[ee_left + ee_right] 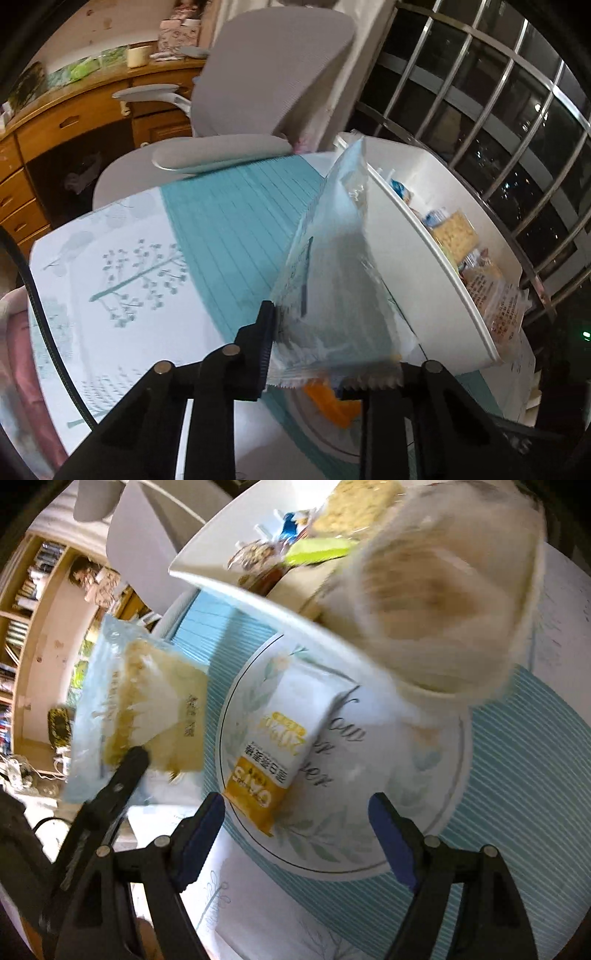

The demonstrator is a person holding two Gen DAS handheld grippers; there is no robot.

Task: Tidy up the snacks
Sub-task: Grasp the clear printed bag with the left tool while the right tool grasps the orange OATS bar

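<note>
My left gripper [332, 354] is shut on a pale blue snack packet [332, 280] and holds it above the table, beside the white bin [424, 258]. The same packet [144, 705], with a yellow cake inside, shows at the left of the right wrist view with a left fingertip [135, 760] on it. My right gripper [297, 812] is open and empty over a round floral plate [369, 842]. A white and orange oats packet [284, 734] lies on the plate. A blurred clear packet [439, 590] with a beige snack hangs above the plate, close to the camera.
The white bin holds several wrapped snacks [454, 236] and also shows in the right wrist view [207, 565]. A grey office chair [266, 85] stands behind the table. A teal and white tablecloth [122, 258] covers the table. A barred window [498, 110] is at the right.
</note>
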